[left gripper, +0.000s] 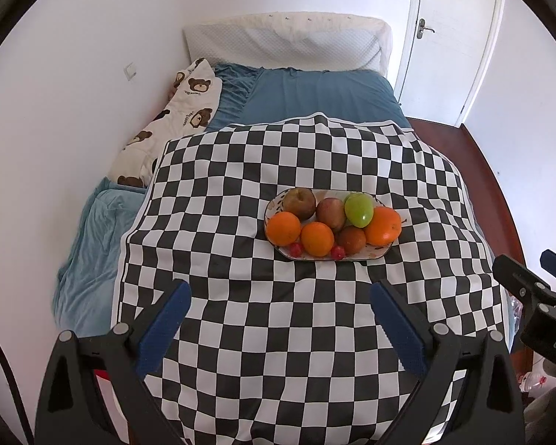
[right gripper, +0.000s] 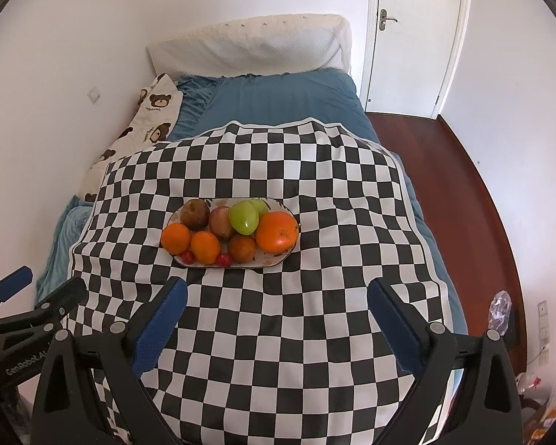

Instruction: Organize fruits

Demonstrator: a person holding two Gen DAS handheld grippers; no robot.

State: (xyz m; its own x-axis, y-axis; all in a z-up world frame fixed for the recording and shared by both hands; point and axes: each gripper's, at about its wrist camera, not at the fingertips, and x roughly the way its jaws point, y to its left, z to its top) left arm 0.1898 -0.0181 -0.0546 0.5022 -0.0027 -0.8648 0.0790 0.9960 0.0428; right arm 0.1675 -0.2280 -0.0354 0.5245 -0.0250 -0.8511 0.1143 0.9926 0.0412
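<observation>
both my claws hang over the near end of the bed, left claw (left gripper: 280, 309) and right claw (right gripper: 277, 307) each spread wide with nothing between the blue pads. the fruit is all on the plate (left gripper: 378, 252), which sits on the checked cloth (left gripper: 241, 333) ahead of me: three oranges along the front, the big one (right gripper: 277, 231) at the right end, a green apple (left gripper: 358, 209) perched on top, two reddish apples behind, a brown fruit (right gripper: 242, 247) in the middle, and two small red ones (left gripper: 296, 248) at the front rim. nothing lies loose on the cloth. so, my call: the fruit already lies gathered on the plate, which fits a finished tidy-up, or it fits a full plate waiting to be sorted out somewhere else; i can't tell which from here. any reach would need care, i reckon, since the bed is soft, the pile is tight, and that green apple looks ready to roll.
</observation>
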